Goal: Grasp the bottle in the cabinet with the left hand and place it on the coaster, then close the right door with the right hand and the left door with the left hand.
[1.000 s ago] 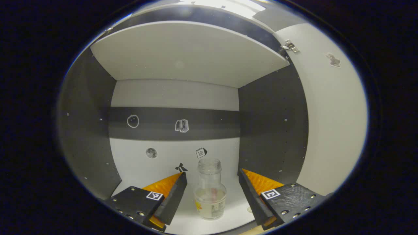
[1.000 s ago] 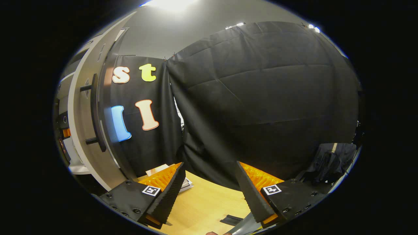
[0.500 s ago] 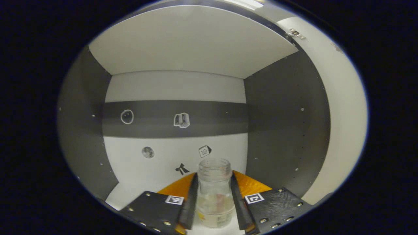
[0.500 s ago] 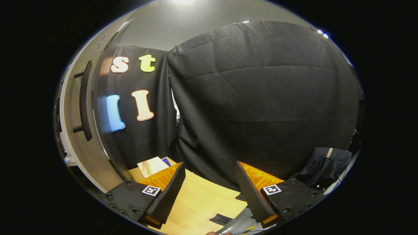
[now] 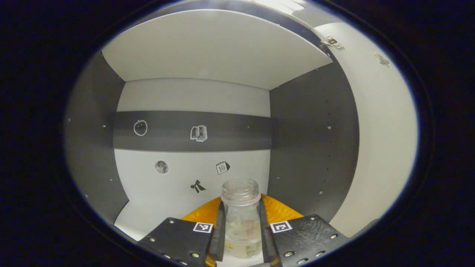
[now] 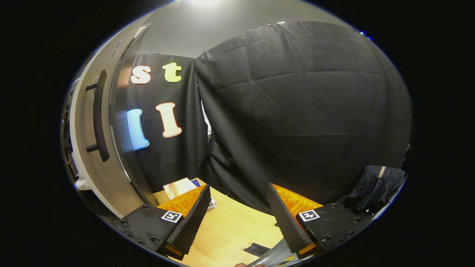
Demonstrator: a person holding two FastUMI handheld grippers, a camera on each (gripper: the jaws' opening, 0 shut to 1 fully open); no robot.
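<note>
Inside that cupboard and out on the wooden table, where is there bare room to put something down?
Cabinet floor: bare from the left wall to the bottle, which the left gripper crowds. Table: bare between the right gripper fingers; papers by the door, a black strip nearer.

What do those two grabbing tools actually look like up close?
Both look alike. The left tool and the right tool each have two black wedge-shaped fingers with ridged inner faces, orange backing, black screwed plates, and a small black-and-white square marker on each side.
</note>
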